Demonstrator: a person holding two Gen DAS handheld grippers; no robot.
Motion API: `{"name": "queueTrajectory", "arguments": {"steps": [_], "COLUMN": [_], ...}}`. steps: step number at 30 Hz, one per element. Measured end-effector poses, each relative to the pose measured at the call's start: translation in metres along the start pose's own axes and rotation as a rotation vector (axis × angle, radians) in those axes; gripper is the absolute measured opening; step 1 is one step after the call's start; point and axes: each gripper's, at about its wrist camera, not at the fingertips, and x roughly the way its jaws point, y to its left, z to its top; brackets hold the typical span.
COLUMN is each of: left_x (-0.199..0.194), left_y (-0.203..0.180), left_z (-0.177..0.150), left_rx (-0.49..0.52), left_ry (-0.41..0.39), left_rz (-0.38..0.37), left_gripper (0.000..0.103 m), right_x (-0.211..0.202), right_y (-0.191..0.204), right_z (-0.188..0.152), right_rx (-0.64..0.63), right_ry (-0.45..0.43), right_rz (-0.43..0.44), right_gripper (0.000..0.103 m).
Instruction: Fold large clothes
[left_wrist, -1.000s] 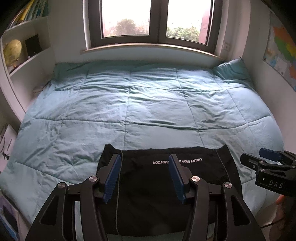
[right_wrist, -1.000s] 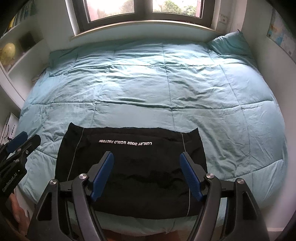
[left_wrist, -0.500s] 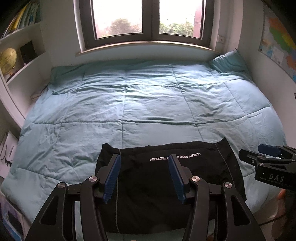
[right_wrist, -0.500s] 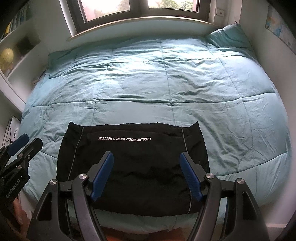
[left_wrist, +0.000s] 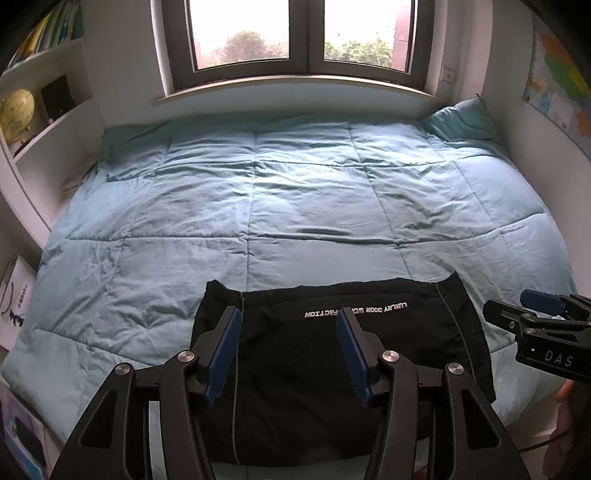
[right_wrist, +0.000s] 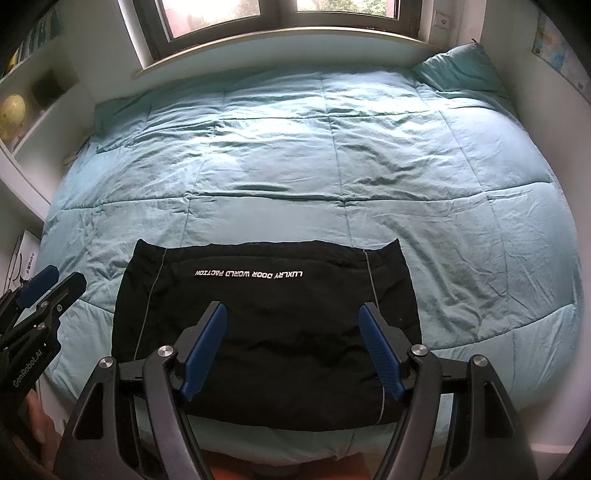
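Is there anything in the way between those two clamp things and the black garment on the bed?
Nothing visible. The left gripper and right gripper both hover open above the black garment, which lies flat on the quilt.

a home bedroom: teal quilt (left_wrist: 258, 206) on the bed, window (left_wrist: 295, 33) at twelve o'clock, globe (left_wrist: 16, 110) on shelves at ten.

My left gripper (left_wrist: 288, 325), black-framed with blue ribbed pads, points steeply downward with its jaws parted and nothing between the pads. My right gripper (right_wrist: 291, 321), the same black-and-blue build, tilts down too, its jaws spread wider and also empty. Each one shows at the edge of the other's view, side by side and apart.
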Motion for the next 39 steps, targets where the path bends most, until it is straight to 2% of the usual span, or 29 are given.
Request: {"name": "queueTrajectory", "arguments": {"steps": [31, 39], "left_x": [0.011, 0.011], "left_y": [0.003, 0.008], "left_z": [0.006, 0.007], "left_rx": [0.008, -0.028], "left_ry": [-0.008, -0.044], "left_rz": [0.027, 0.092], "left_gripper": [0.056, 0.056], "right_x": [0.014, 0.020], "right_y": [0.011, 0.014], "right_z": [0.004, 0.004], "right_rx": [0.000, -0.005], "right_ry": [0.031, 0.045], "right_rz": [0.003, 0.003], "right_gripper": [0.076, 0.076]}}
